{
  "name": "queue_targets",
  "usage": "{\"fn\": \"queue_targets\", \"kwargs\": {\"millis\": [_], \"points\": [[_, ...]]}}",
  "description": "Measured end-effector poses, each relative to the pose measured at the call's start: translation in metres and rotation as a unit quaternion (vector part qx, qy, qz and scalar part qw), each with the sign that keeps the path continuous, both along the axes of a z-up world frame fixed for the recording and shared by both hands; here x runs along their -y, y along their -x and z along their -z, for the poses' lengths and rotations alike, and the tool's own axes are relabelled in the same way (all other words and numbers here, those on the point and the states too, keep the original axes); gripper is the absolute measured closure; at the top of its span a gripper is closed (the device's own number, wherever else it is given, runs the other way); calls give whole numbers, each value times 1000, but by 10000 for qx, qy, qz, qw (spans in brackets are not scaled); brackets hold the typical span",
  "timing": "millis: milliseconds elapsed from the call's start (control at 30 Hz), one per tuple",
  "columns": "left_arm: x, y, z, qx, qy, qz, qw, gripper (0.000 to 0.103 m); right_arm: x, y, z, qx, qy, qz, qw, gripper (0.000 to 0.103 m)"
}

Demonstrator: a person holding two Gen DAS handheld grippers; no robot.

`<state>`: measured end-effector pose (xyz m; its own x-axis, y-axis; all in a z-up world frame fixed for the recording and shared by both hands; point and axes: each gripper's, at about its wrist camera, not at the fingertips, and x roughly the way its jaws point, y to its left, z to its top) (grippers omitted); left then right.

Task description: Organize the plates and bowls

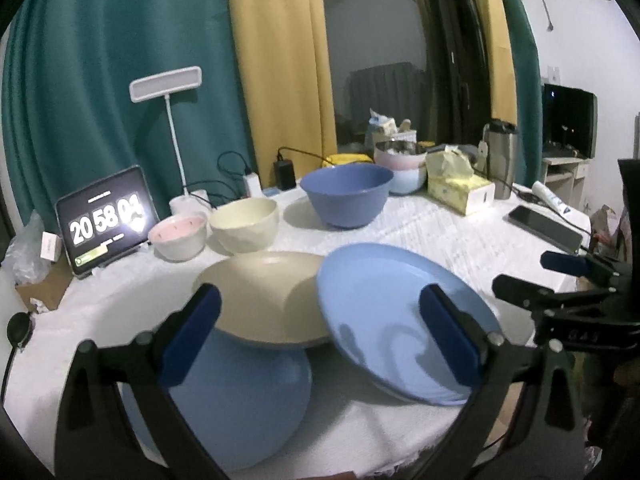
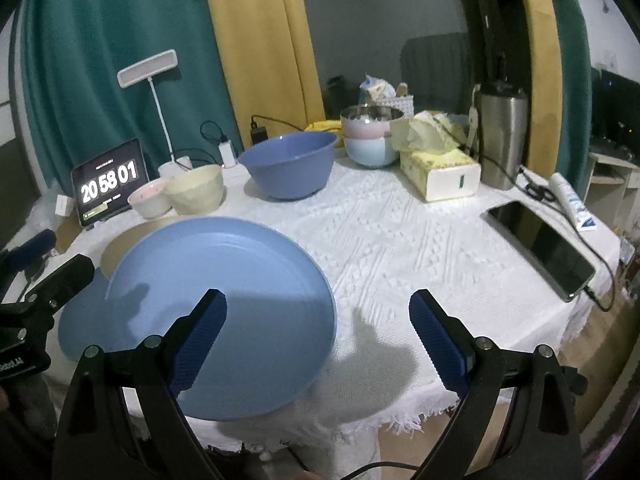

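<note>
Three plates overlap at the near edge of the white-clothed table (image 2: 400,240): a light blue plate (image 1: 400,320) (image 2: 232,312) on the right leans on a beige plate (image 1: 264,300) (image 2: 120,244), which lies over a darker blue plate (image 1: 240,400) (image 2: 80,332). Behind them stand a pink bowl (image 1: 178,236) (image 2: 150,199), a cream bowl (image 1: 245,224) (image 2: 196,194) and a large blue bowl (image 1: 346,194) (image 2: 288,164). My left gripper (image 1: 320,336) is open and empty, hovering over the plates. My right gripper (image 2: 318,340) is open and empty at the light blue plate's right edge.
At the back stand a tablet clock (image 2: 108,180), a desk lamp (image 2: 148,68), a pastel bowl stack (image 2: 370,136), a tissue box (image 2: 440,172) and a steel tumbler (image 2: 502,136). A dark phone (image 2: 540,248) with cable and a tube (image 2: 570,200) lie at the right edge.
</note>
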<state>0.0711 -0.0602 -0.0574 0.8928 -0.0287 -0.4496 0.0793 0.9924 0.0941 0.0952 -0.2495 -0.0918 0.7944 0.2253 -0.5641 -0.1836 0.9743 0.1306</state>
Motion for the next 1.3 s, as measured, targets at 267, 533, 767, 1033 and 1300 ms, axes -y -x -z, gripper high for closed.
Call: {"fn": "queue_targets", "kwargs": {"millis": [267, 533, 767, 1033, 1300], "points": [[8, -19, 17, -270, -80, 22, 9996, 24, 2, -22, 21, -216, -146, -160, 9995, 10], [10, -29, 31, -507, -93, -13, 9987, 44, -2, -37, 40, -452, -201, -291, 9984, 22], [12, -31, 37, -553, -127, -59, 9984, 54, -2, -44, 49, -590, -358, -386, 9969, 32], [17, -34, 40, -611, -196, -66, 9979, 66, -3, -53, 60, -690, -278, -350, 9966, 74], [18, -38, 38, -624, -98, -131, 9979, 68, 6, -57, 58, -673, -284, -257, 9970, 87]]}}
